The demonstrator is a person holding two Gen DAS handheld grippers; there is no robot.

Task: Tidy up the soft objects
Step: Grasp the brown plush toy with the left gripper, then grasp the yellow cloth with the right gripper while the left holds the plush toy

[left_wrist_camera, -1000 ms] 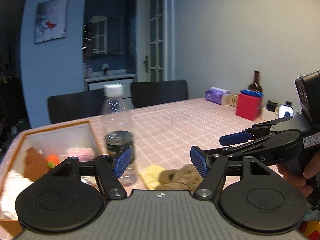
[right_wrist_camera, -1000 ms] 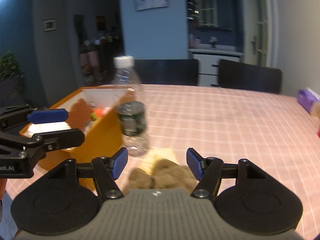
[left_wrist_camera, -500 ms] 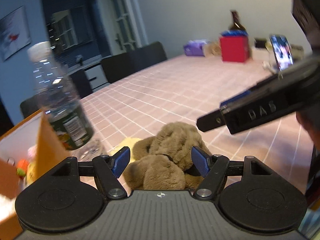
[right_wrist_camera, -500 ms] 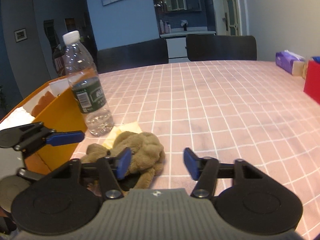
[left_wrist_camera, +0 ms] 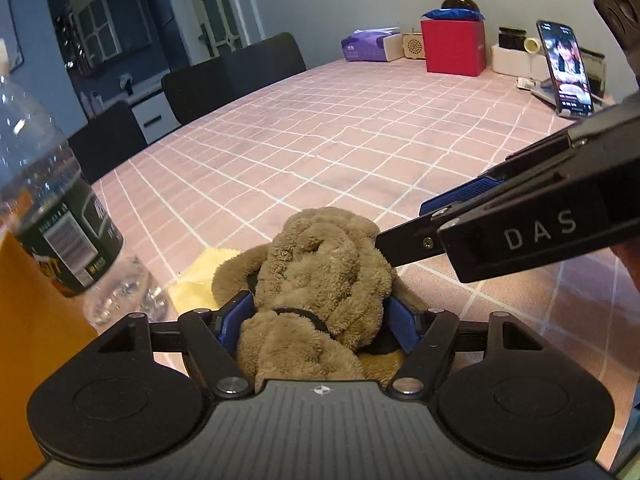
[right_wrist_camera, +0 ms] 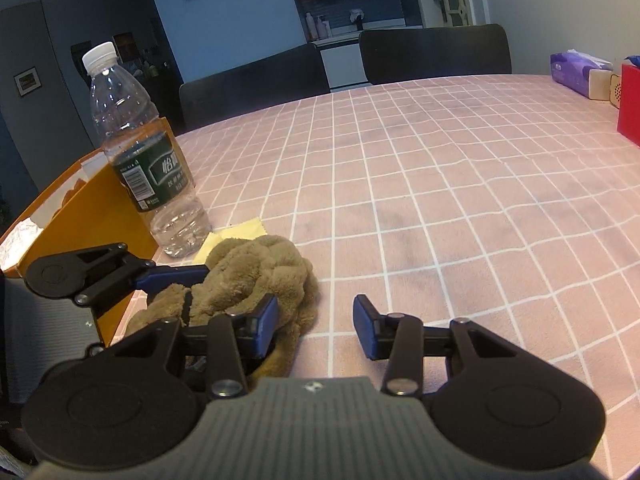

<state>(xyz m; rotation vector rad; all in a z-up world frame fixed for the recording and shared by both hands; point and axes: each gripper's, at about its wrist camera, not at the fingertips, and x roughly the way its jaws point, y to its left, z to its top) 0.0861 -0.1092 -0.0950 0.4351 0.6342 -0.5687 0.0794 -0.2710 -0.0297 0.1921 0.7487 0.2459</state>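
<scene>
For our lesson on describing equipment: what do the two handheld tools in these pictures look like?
Both match. The left tool and the right tool have matte black linkage arms on silver pivot screws, two round black discs at the base, a ribbed grey centre plate with a small emblem, and ridged blue finger pads. The right tool's side carries white "DAS" lettering. No cables or sleeves show.

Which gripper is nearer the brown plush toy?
Left. The left gripper straddles the brown plush toy; the right gripper, jaws closing, sits beside it with bare tablecloth between them.
</scene>
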